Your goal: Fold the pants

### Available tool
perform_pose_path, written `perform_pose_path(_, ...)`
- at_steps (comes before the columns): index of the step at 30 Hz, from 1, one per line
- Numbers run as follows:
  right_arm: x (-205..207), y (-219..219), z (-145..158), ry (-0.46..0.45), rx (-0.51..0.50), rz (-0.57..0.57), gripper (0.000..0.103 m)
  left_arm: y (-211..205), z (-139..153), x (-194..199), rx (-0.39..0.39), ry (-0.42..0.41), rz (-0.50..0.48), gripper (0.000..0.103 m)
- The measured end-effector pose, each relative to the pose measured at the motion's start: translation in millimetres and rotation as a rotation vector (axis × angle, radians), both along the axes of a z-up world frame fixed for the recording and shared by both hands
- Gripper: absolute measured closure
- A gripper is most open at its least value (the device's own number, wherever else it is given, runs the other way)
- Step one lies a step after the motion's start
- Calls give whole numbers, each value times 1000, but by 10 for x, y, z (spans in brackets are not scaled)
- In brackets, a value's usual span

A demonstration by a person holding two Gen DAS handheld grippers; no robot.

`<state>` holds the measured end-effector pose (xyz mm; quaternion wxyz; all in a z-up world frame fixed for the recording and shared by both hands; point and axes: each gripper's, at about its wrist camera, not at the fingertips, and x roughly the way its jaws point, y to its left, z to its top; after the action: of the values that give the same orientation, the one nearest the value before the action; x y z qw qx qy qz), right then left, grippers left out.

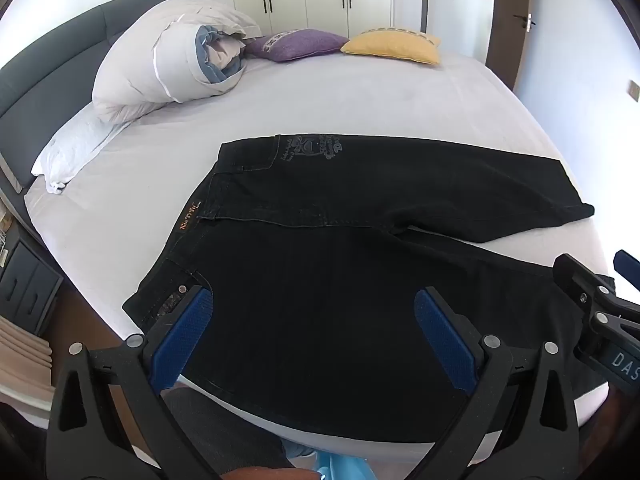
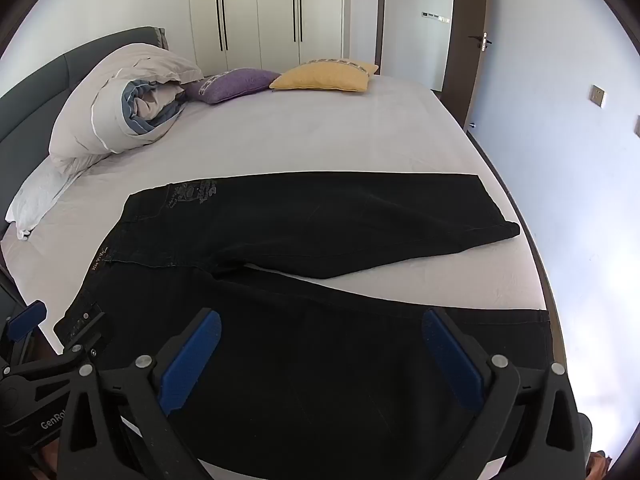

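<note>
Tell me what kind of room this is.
Most likely a bedroom: black pants lie spread on a bed with a rolled duvet and cushions, and a tall wardrobe stands behind.

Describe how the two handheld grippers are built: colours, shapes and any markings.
The left gripper and the right gripper are both matte black plastic frames with triangular cut-outs and silver round rivets. Their fingers carry textured blue pads. White lettering shows on the bodies, cut off at "DAS" and "GenRo".
</note>
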<state>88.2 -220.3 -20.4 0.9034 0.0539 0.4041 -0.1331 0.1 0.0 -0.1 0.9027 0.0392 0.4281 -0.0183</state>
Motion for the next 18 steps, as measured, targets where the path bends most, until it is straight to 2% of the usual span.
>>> perform_pose_path(18,-53,26,-97,4,-6,-1,0,3,-5,4,1,-8,2,0)
